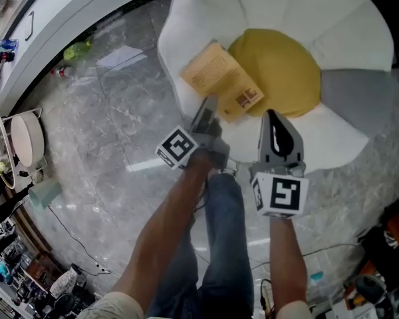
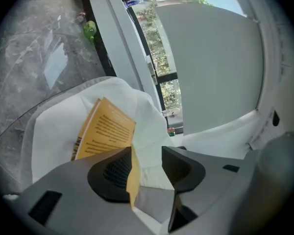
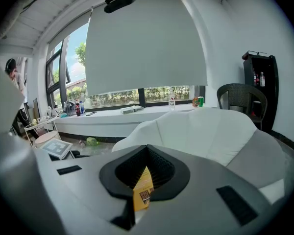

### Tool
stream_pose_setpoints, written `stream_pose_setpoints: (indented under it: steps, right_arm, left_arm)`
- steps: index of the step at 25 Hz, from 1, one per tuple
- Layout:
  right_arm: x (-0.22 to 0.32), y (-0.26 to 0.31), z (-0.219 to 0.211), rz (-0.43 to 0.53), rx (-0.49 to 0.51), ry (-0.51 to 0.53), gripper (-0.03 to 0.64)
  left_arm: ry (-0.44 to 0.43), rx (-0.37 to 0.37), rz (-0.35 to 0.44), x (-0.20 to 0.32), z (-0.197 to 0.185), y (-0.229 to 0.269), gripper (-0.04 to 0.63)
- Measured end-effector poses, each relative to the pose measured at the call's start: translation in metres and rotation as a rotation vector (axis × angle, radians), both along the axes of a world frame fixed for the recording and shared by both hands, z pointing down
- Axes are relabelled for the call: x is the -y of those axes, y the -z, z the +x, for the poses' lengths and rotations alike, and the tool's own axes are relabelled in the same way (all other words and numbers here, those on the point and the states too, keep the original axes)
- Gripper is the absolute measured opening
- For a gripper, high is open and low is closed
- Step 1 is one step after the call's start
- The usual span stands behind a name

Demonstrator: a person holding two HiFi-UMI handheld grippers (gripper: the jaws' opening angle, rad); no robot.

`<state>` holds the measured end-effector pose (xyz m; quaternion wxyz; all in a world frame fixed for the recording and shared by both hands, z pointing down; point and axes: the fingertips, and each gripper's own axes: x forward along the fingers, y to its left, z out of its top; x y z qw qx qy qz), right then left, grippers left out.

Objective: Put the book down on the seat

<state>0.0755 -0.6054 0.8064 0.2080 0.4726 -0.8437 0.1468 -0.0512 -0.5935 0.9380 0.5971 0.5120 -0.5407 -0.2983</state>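
Placement pending: our right hand-held gripper (image 3: 147, 153) clamps the orange paperback book (image 1: 221, 80) above the yellow round cushion (image 1: 282, 72), our left hand-held gripper (image 2: 147, 153) gapes; we must lower, then release.

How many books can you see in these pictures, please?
1. The yellow book is over the white chair, overlapping the yellow cushion in the head view. More could be hidden beneath the cushion.
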Motion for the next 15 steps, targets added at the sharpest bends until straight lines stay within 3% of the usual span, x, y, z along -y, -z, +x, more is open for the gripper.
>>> stream_pose_setpoints:
  steps: [5, 8, 11, 15]
  right_arm:
    - [-0.004, 0.038, 0.01, 0.024, 0.003, -0.023, 0.005]
    - [-0.005, 0.072, 0.008, 0.048, 0.005, -0.033, 0.005]
    - [-0.009, 0.118, 0.001, 0.077, 0.0, -0.031, 0.005]
    - [-0.01, 0.175, 0.002, 0.127, 0.004, -0.04, 0.005]
  left_arm:
    - [0.019, -0.071, 0.105, 0.012, 0.012, 0.067, 0.091]
    - [0.005, -0.046, 0.115, 0.013, 0.009, 0.109, 0.014]
    - [0.0, -0.046, 0.153, 0.013, 0.003, 0.168, 0.006]
    - [-0.075, 0.091, 0.243, 0.011, -0.004, 0.241, 0.006]
